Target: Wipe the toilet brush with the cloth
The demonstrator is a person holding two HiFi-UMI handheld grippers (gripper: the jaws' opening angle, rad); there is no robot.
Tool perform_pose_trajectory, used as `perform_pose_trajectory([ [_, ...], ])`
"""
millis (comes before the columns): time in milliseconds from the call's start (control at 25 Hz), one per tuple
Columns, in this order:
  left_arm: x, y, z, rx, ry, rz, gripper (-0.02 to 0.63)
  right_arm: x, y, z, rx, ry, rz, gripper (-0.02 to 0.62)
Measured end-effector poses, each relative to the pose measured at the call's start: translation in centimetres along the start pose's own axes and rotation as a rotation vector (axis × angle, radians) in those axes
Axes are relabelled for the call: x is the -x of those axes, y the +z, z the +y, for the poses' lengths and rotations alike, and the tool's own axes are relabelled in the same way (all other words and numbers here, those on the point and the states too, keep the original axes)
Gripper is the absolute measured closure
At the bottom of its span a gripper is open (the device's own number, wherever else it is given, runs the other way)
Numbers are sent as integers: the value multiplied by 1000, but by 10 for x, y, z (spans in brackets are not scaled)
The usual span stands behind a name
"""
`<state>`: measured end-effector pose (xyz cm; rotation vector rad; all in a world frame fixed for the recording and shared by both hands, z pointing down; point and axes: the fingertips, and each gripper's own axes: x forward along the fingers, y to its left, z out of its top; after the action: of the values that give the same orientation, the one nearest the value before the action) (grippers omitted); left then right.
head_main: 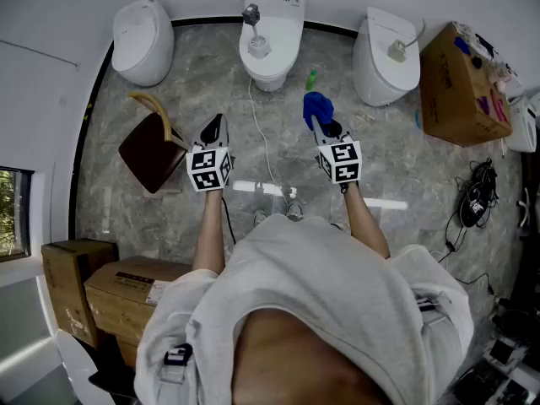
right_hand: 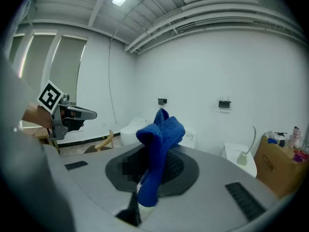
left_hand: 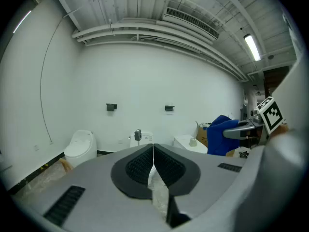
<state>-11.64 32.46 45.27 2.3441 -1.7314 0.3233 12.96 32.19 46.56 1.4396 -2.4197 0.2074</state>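
While the head view only hints at it, your right gripper (right_hand: 153, 164) view shows jaws clamped on the blue cloth (right_hand: 161, 129); your left gripper (left_hand: 153, 149) has its jaws pressed together, empty.

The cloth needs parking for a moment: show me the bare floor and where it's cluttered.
Bare marbled floor lies between the right gripper holding the blue cloth and the cardboard box, and between the left toilet and middle toilet. Crowded: the cables at right, the wooden chair at left.
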Motion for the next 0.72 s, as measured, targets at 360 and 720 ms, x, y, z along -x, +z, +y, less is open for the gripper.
perform_pose_trajectory([
  [360,-9,-1,-4,10,25,9,584,-6,2,-11,-1,16,-8,538],
  [720,-27,-9,-26,8,31,26,584,-15,-3,-28,-3,59,-11,538],
])
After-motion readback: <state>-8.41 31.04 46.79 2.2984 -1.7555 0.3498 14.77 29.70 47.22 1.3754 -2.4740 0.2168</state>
